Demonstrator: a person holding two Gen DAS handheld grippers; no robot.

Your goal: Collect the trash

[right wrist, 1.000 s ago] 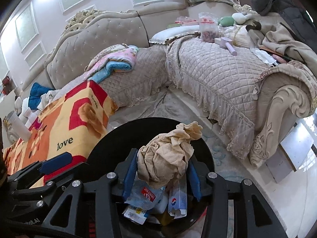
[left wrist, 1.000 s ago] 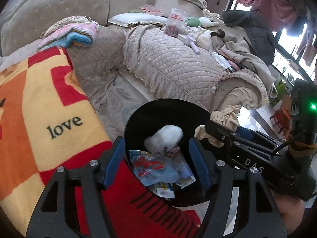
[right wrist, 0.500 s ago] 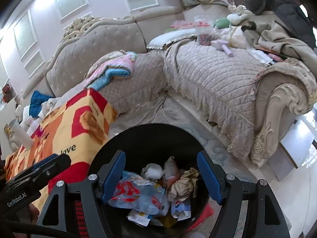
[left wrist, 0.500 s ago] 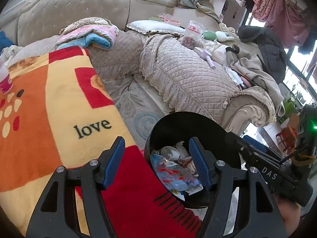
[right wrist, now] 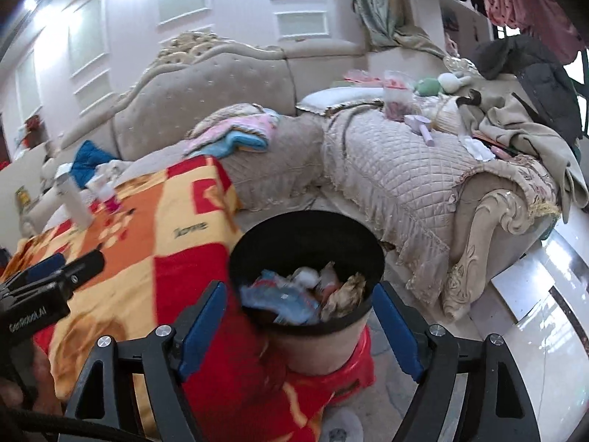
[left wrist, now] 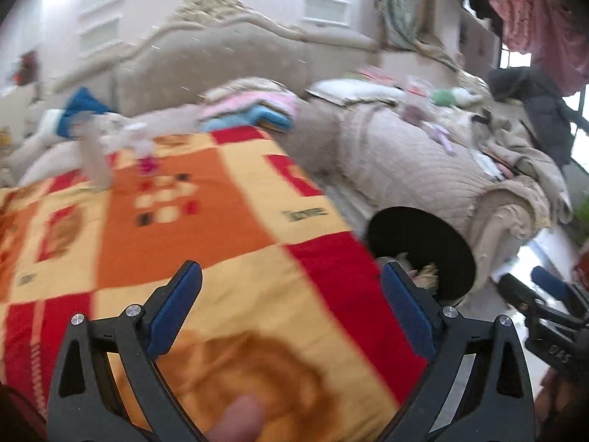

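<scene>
My left tool hung over the red, orange and yellow blanket, its jaws opening wide with nothing between them but the cloth beneath. Ahead and to its right stood the black trash bin, partly hidden by the right finger; only a scrap of its contents showed at the rim. A white bottle and a smaller pink-capped one stood on the blanket far ahead to the left; this view was blurred.

My right tool was poised just above the near rim of the bin, its jaws also opening and empty, the blue pads standing clear on either side of the bin. The collected trash lay inside: a blue-and-red wrapper, a white wad, and a crumpled beige paper to the right. The left tool appeared at the far left of this view, above the blanket. Beyond the bin ran a quilted beige sofa strewn with clothes.
</scene>
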